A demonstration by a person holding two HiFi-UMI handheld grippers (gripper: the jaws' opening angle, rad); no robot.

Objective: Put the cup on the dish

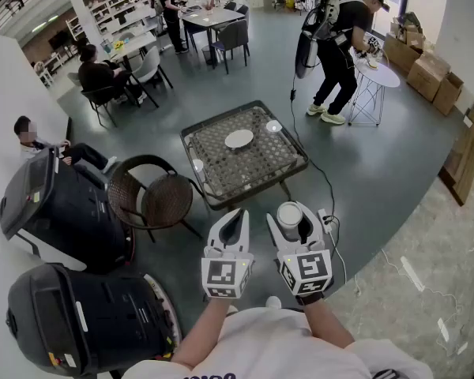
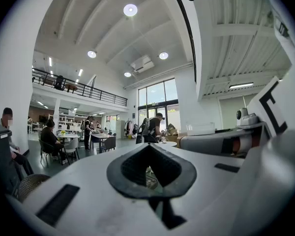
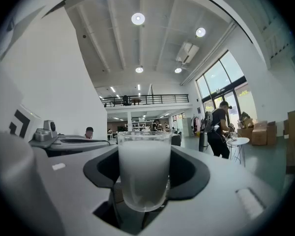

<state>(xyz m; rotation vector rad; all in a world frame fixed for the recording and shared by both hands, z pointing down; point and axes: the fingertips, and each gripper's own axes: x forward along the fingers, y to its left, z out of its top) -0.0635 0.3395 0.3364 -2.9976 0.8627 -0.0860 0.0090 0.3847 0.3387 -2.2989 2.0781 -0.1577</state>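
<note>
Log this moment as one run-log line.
right tongs: shut on cup, upright | left tongs: shut, empty | dish: on table ahead | cup not yet placed

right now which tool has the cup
The right tool: the cup stands upright, gripped between its jaws. The left tool is shut, with nothing in it.

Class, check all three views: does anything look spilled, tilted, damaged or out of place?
Nothing stands out. The cup sits upright in the right gripper, with no spill visible, and the dish lies flat on the table.
</note>
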